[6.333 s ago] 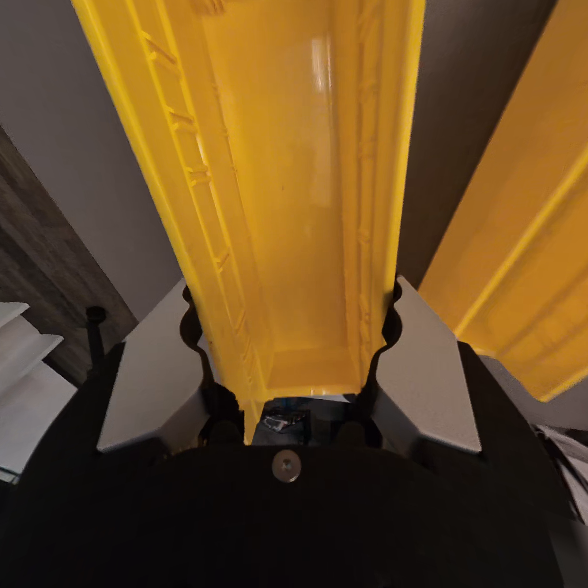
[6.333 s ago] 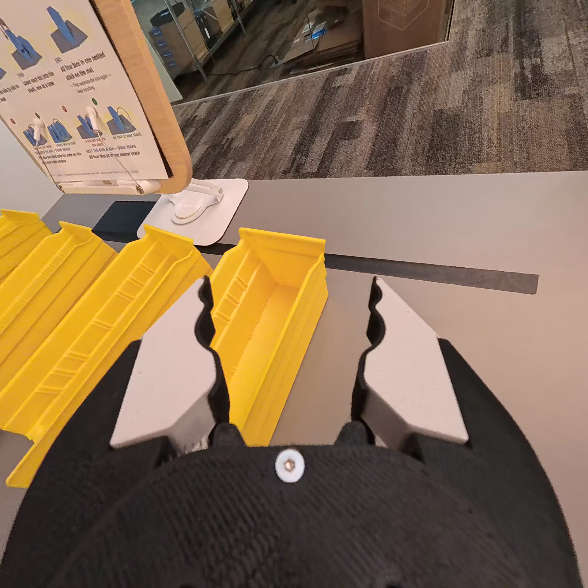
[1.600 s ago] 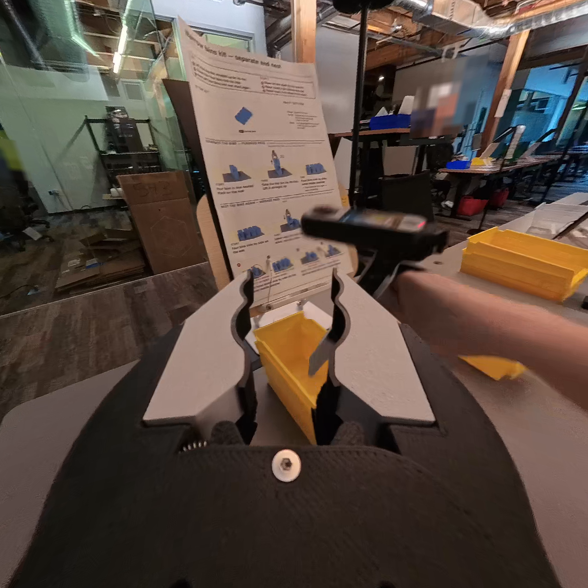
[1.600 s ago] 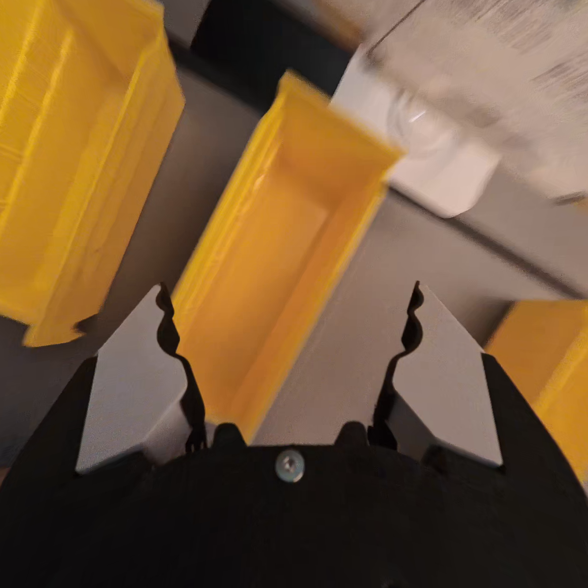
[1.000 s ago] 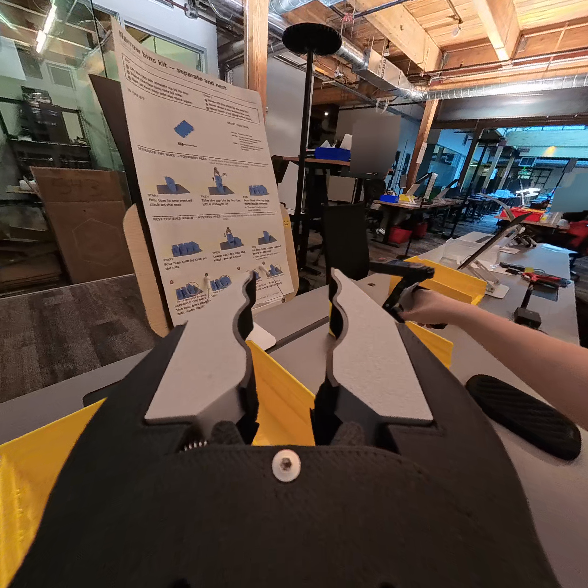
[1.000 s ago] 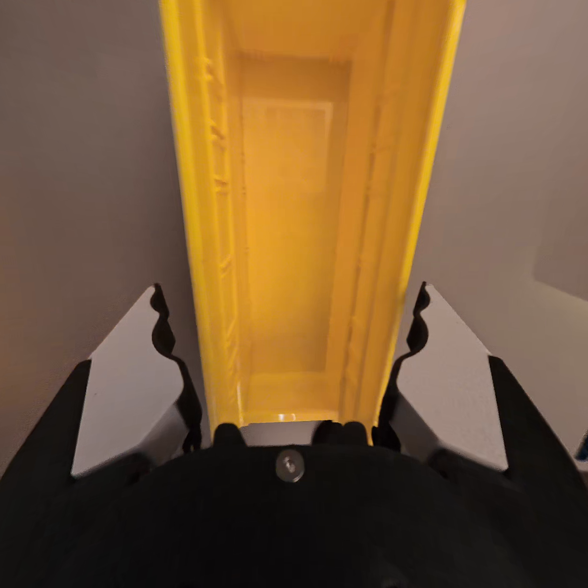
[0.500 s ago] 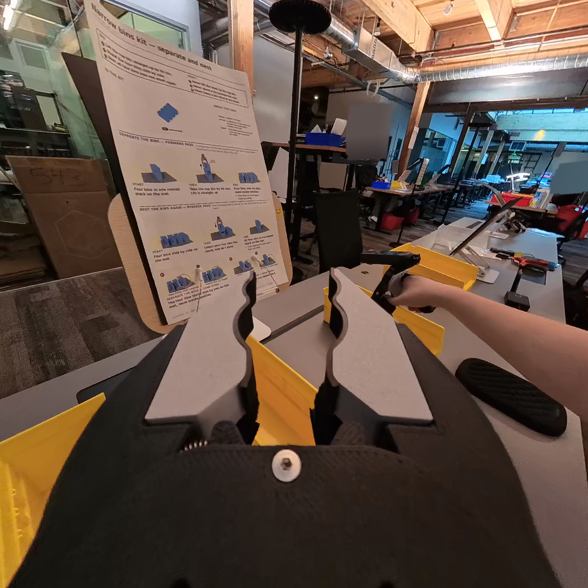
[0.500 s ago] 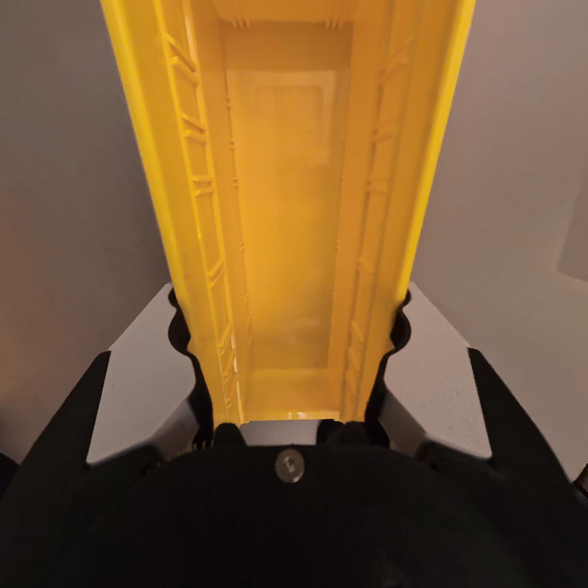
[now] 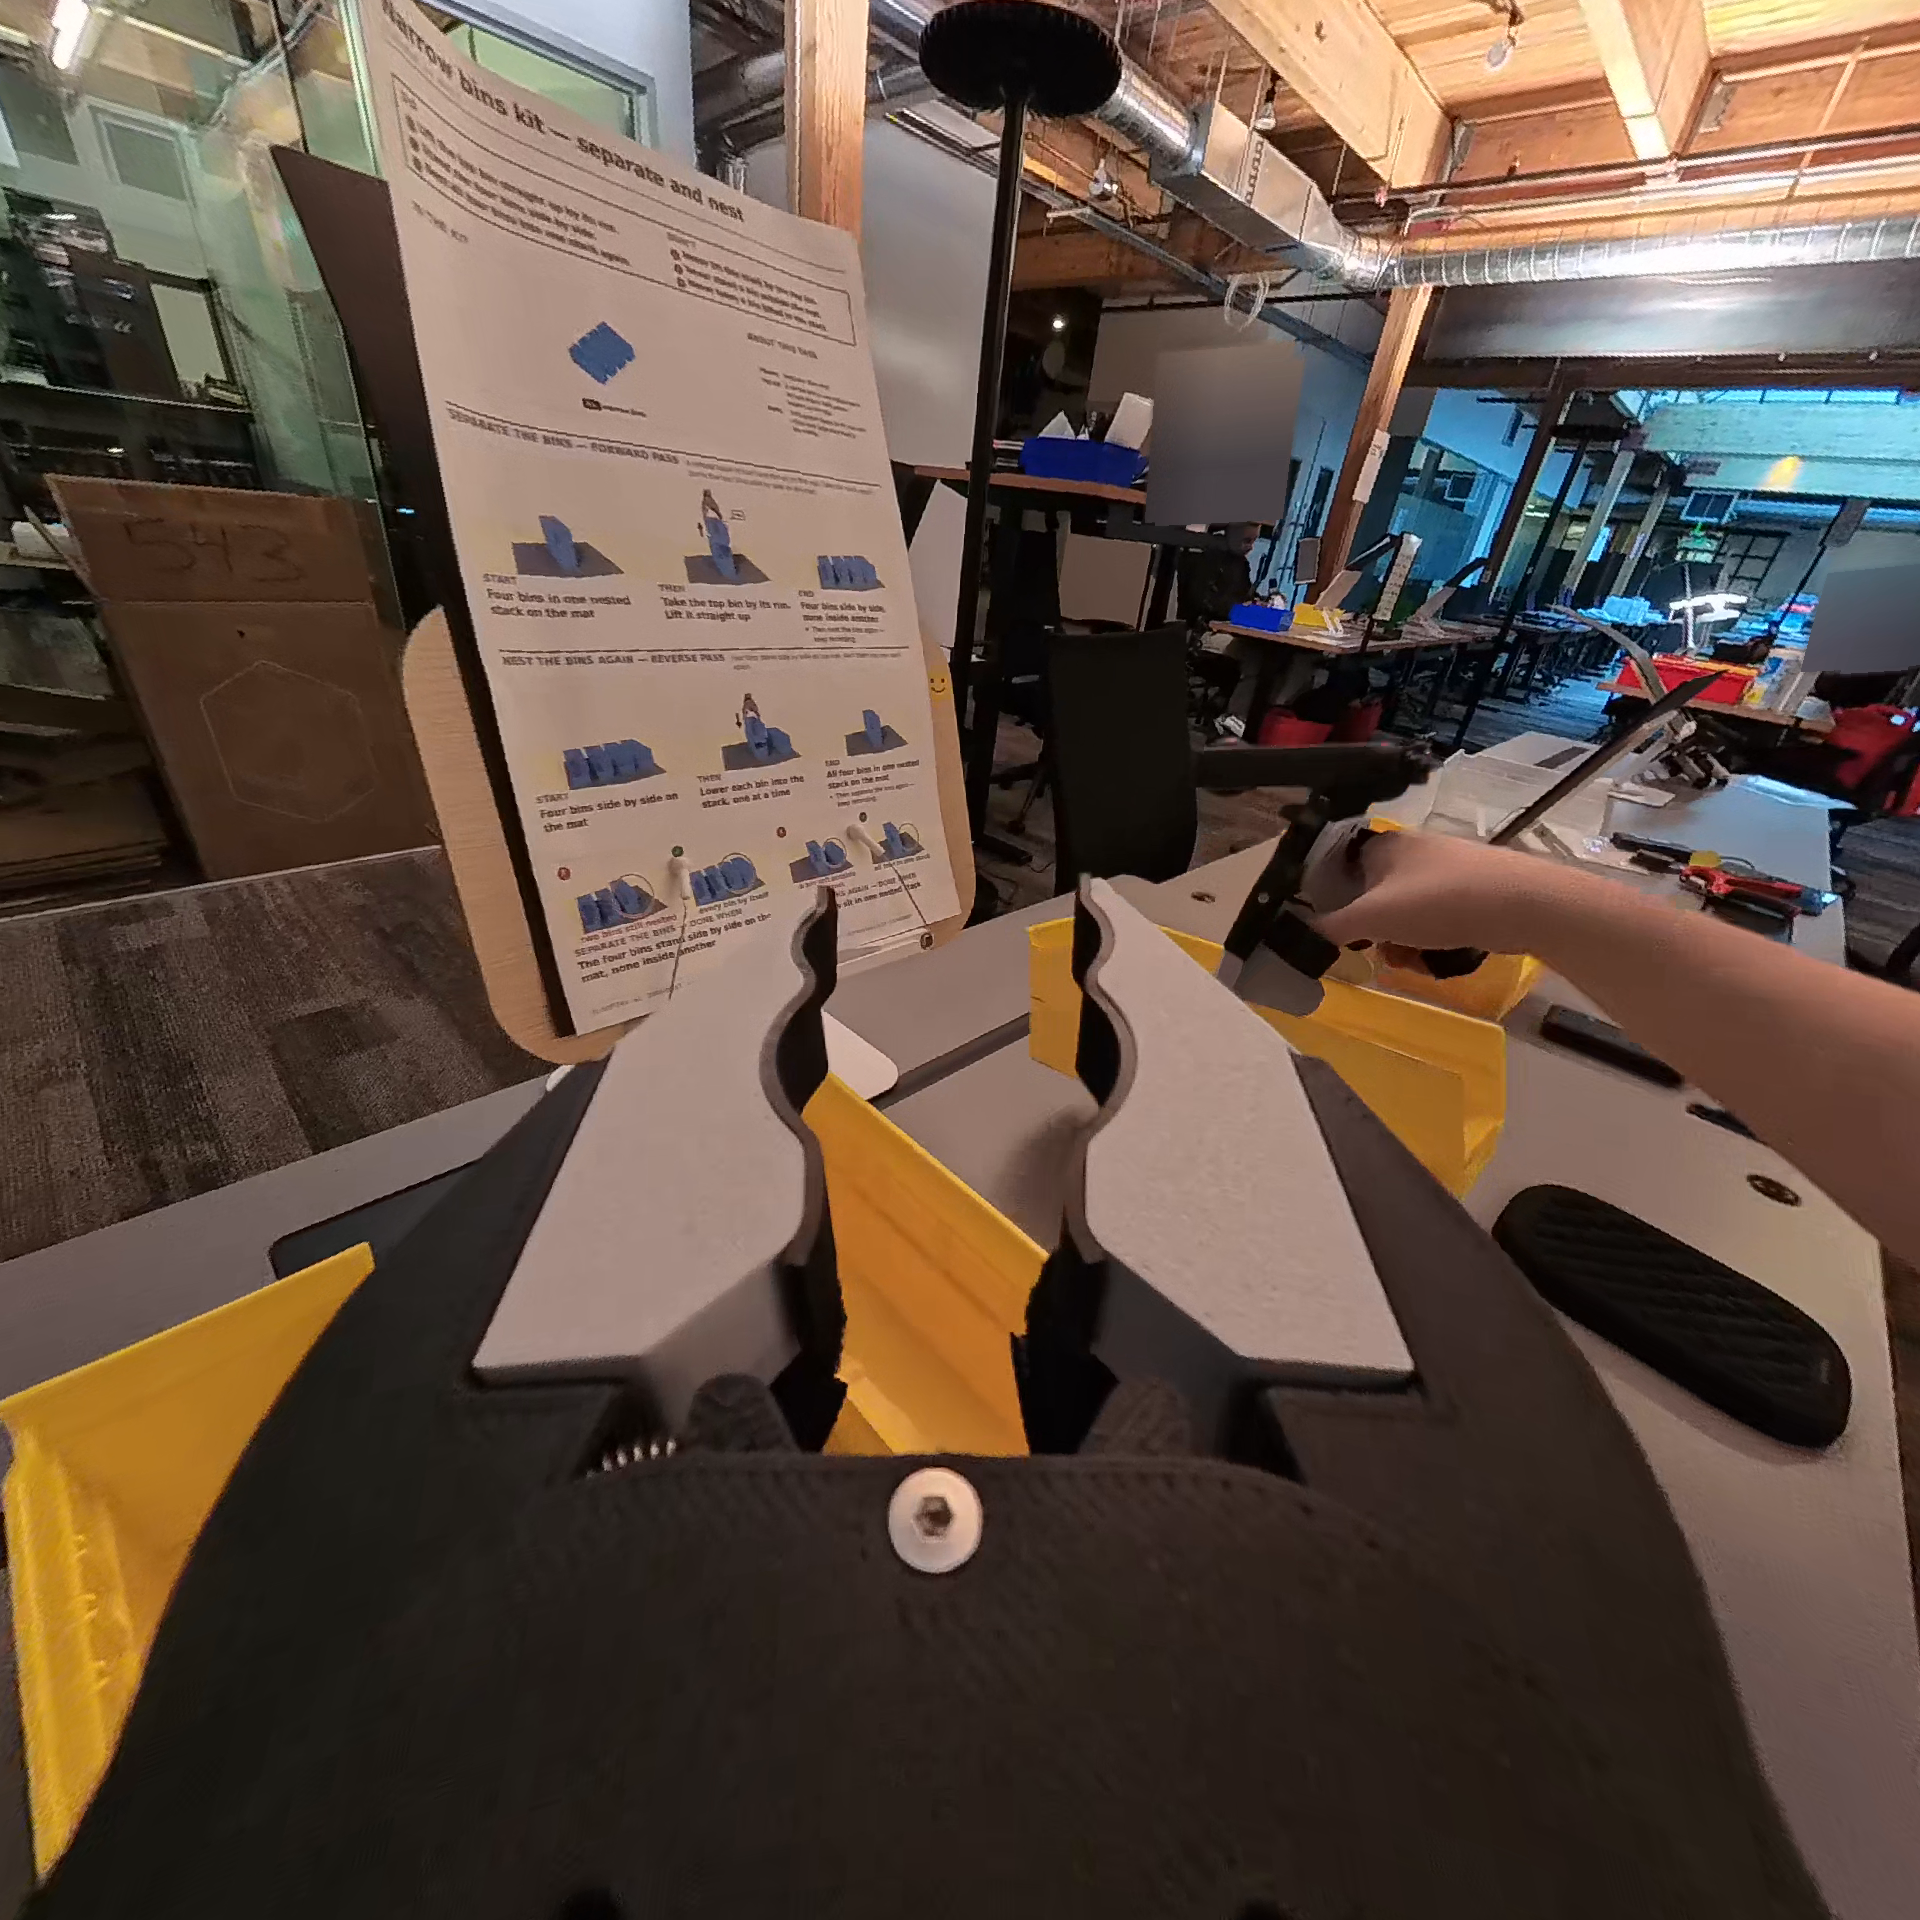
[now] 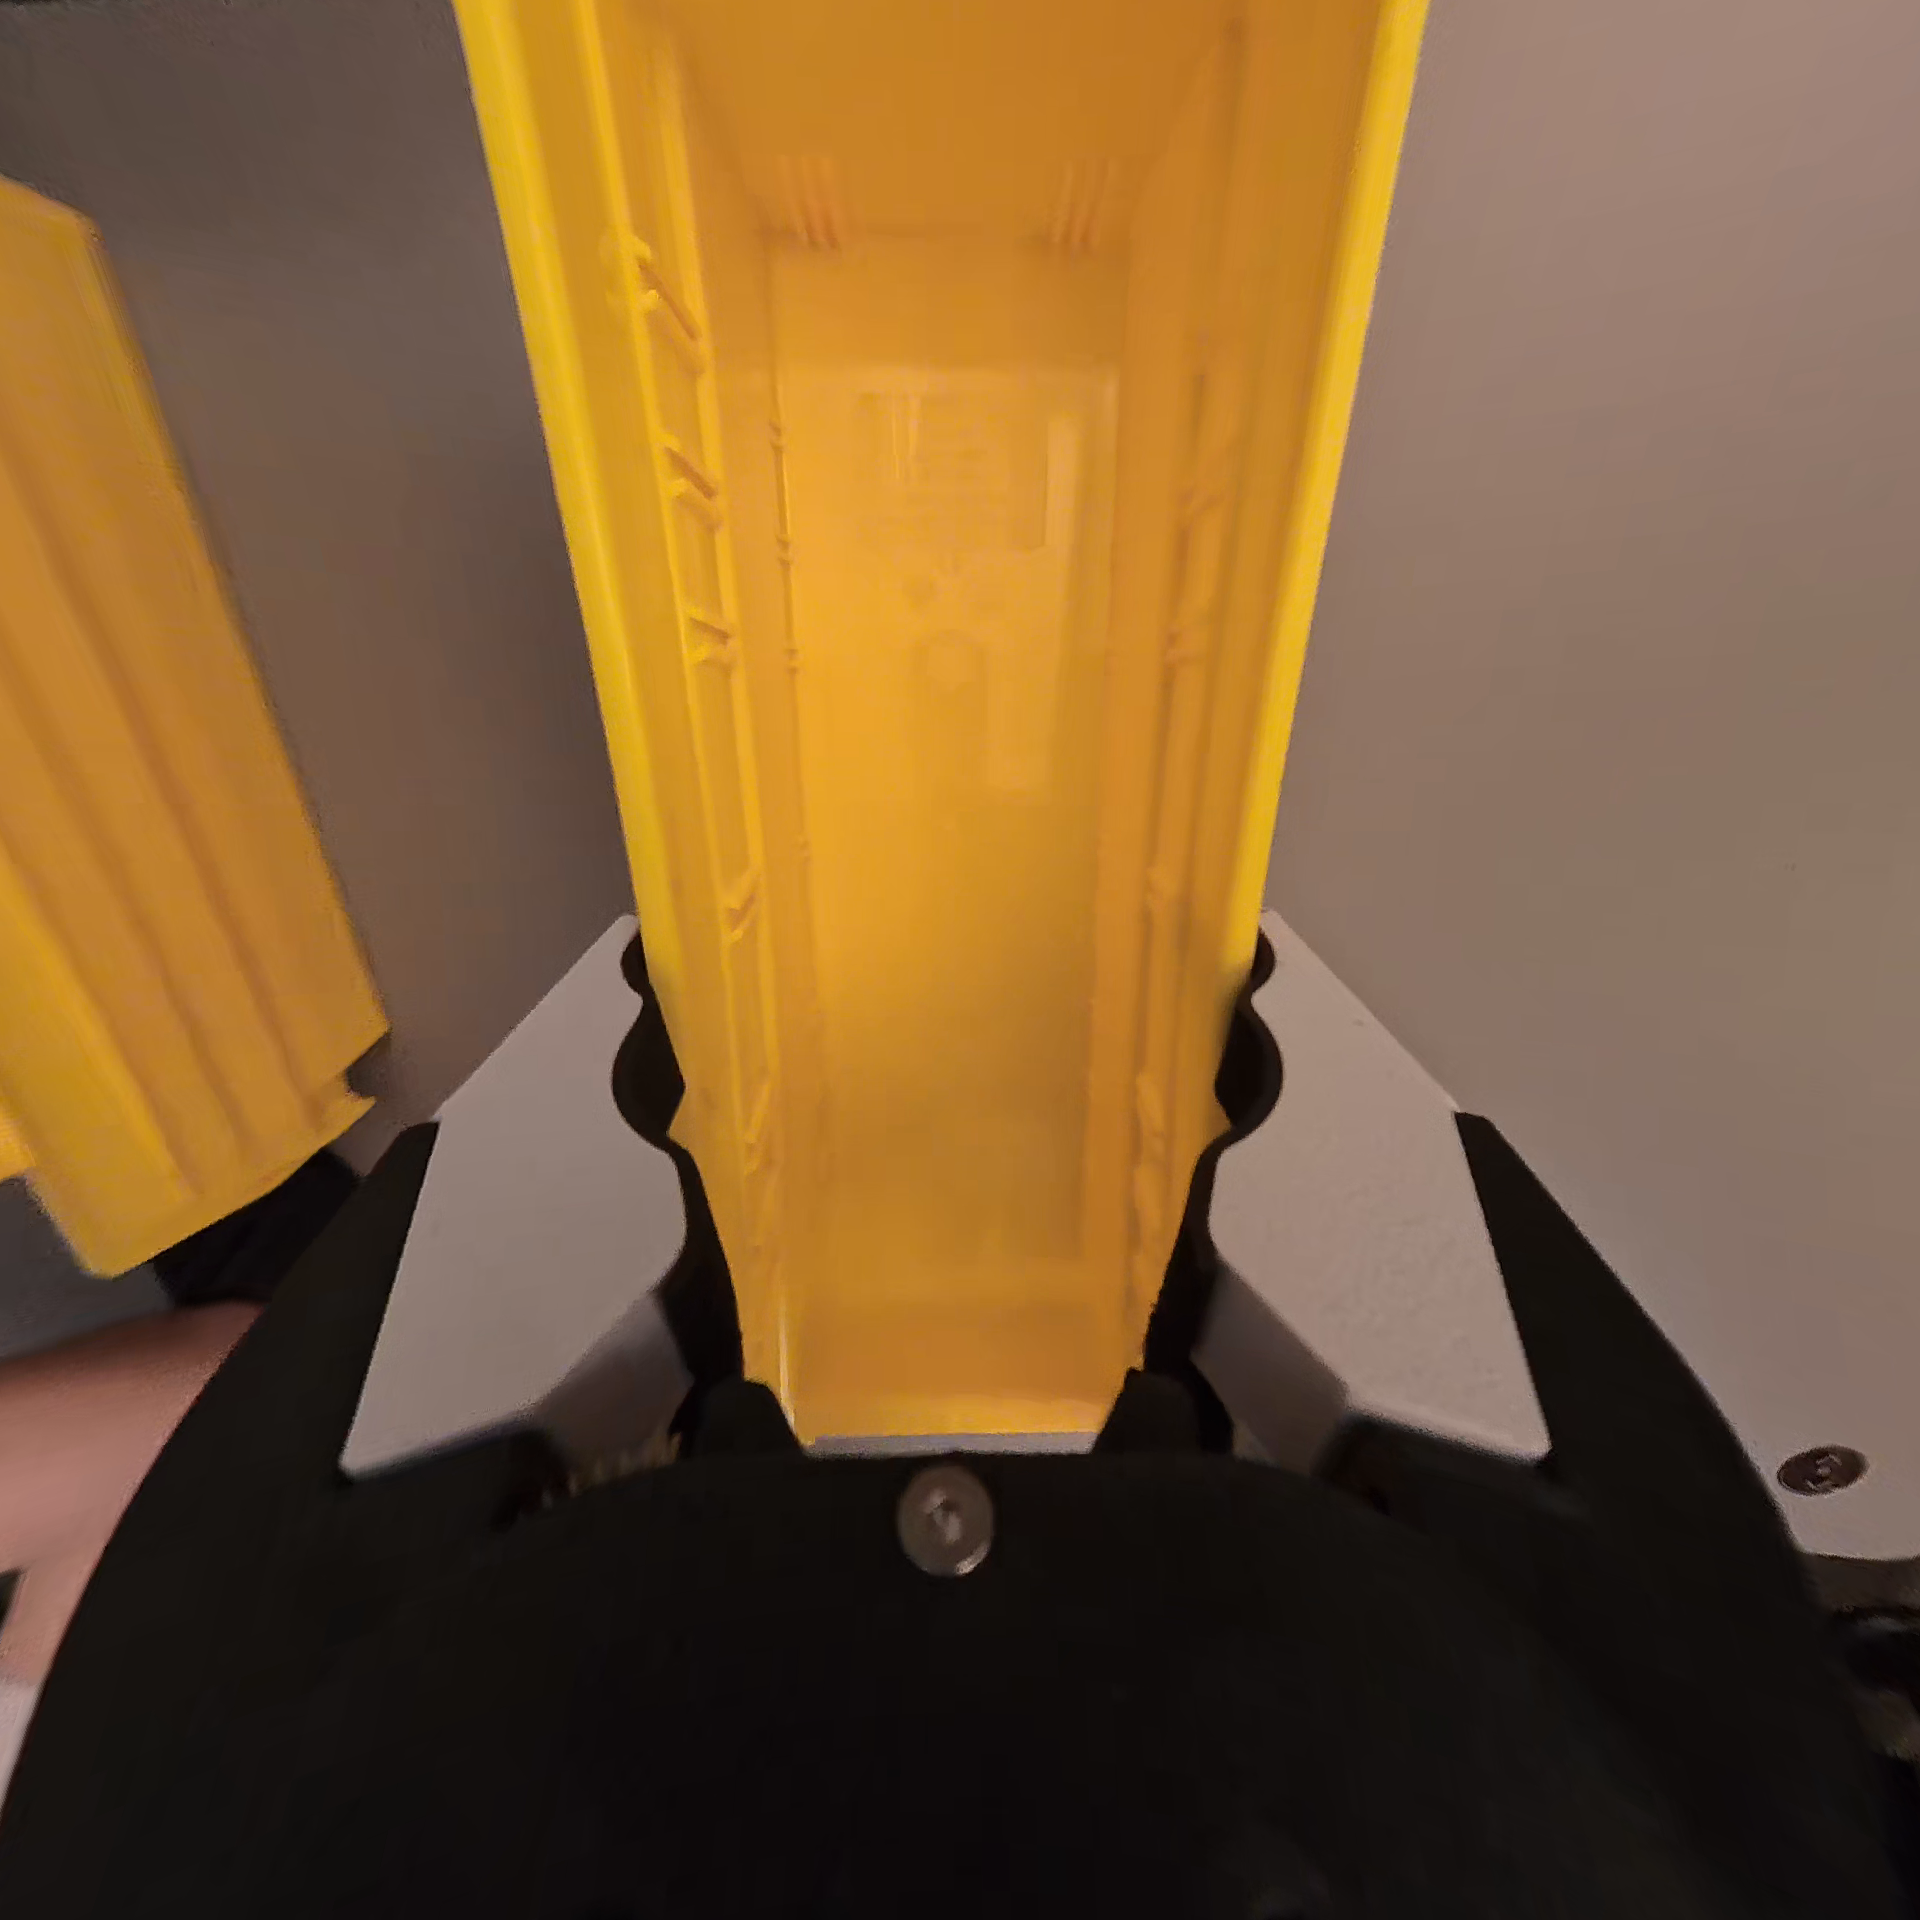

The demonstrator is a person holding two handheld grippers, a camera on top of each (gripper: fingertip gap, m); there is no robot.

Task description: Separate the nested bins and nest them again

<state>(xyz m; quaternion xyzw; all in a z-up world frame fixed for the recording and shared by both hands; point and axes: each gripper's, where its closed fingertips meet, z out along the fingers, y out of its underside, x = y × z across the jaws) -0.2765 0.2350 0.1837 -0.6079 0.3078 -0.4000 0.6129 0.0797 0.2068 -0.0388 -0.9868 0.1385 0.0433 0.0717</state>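
Right gripper [image 10: 951, 1049]: its pads are pressing both long outer walls of a yellow bin [image 10: 956, 623], which is running straight ahead from between the fingers, open side facing the camera.
Left gripper [image 9: 951, 997]: hovering part-open with nothing clamped; a second yellow bin [image 9: 925, 1278] is lying below and behind the fingers, untouched.
Other bins: one [image 9: 1382, 1060] is sitting ahead and to the right of the left gripper, under the hand [image 9: 1455, 894].
Handling: thin moulded plastic, probably light, fairly stiff, smooth; the walls may be flexing inward under a squeeze.
Hold: across the ribbed side walls near one end seems best.
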